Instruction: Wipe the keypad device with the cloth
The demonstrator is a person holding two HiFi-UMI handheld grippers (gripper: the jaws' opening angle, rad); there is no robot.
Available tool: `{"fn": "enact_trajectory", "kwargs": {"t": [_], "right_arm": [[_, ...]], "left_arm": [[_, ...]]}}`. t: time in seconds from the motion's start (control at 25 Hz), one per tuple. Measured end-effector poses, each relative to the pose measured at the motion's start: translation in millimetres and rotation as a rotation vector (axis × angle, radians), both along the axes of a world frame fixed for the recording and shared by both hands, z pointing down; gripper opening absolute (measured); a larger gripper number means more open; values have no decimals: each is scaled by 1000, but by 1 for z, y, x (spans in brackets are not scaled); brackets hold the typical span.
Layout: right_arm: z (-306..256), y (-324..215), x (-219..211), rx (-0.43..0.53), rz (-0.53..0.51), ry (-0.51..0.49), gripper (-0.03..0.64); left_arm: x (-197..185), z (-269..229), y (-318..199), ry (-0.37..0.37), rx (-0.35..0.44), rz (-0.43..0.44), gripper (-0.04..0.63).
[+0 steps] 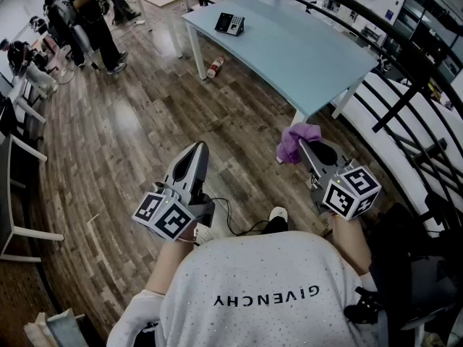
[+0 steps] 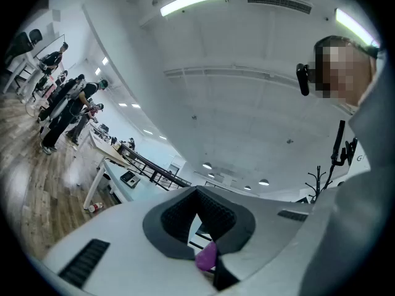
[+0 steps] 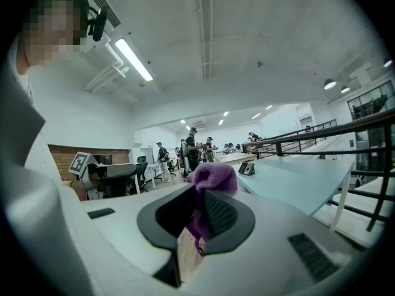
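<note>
The person stood on the wooden floor (image 1: 123, 129), well apart from the pale blue table (image 1: 304, 56), so the wiping had not begun and this looked to me like the approach. Low and right of centre in the head view, the right gripper (image 1: 307, 150) was clenched on the purple cloth (image 1: 296, 137), which bunched out above its tips. Lower left of centre, the left gripper (image 1: 195, 156) had its jaws drawn together with nothing between them. The keypad device (image 1: 230, 23) sat at the top centre, on the table's far end and well apart from both grippers. A bottle (image 1: 215, 66) lay on the floor by a table leg. As I judged it, the next move called for walking up to the device and bringing the cloth down onto it.
</note>
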State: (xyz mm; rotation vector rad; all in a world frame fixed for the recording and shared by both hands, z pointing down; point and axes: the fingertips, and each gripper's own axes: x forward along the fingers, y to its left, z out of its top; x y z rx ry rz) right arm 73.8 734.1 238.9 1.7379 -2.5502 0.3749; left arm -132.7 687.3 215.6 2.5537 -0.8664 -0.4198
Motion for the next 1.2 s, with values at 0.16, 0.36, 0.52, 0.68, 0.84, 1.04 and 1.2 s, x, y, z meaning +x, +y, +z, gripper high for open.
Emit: {"fn": "enact_trajectory", "kwargs": {"t": [0.16, 0.36, 0.52, 0.68, 0.84, 1.04, 1.2], "right_arm": [[4, -6, 7, -5, 1, -9, 37], [15, -25, 19, -24, -15, -12, 37], [17, -64, 33, -3, -22, -40, 38], [0, -125, 50, 36, -48, -91, 38], [-16, -197, 67, 43, -111, -11, 38], [-31, -280, 88, 62, -162, -6, 38], [-29, -328, 93, 80, -217, 8, 40]], "left_arm": [[5, 4, -6, -2, -6, -1, 6], [17, 17, -25, -5, -32, -8, 6], [23, 19, -58, -1, -25, -35, 6], [32, 7, -107, 11, -16, -57, 6], [49, -3, -174, 4, -28, -106, 6], [64, -9, -243, 48, -19, -160, 6], [76, -14, -281, 74, -8, -193, 6]]}}
